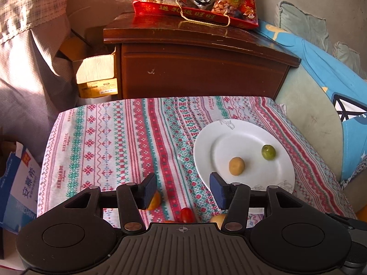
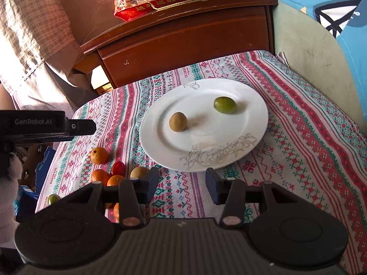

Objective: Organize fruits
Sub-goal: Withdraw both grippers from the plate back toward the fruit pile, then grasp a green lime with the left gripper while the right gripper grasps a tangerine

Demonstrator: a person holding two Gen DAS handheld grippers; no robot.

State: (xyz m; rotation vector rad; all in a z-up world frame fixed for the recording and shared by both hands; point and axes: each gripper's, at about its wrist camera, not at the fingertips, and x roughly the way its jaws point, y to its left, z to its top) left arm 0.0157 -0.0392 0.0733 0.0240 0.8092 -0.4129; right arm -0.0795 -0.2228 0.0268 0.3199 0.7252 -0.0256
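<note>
Left hand-held gripper (image 1: 183, 189) spread, empty, over a red fruit (image 1: 187, 214) on the surface; right hand-held gripper (image 2: 182, 189) spread, empty, oranges (image 2: 99, 155) left of it; plate (image 2: 240, 91) beyond holds brown fruit (image 2: 178, 122) and green fruit (image 2: 225, 105).

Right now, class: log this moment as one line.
left gripper: open | right gripper: open | plate: two fruits | cloth: fruits loose

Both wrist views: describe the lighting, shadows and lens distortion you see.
Left wrist view: warm sunlight glares off the cardboard box beside the nightstand; the corners go black and the tablecloth edge bows from the fisheye. Right wrist view: light comes from the left, so the brown fruit and green fruit cast soft shadows rightward on the white plate; focus is sharp.
</note>
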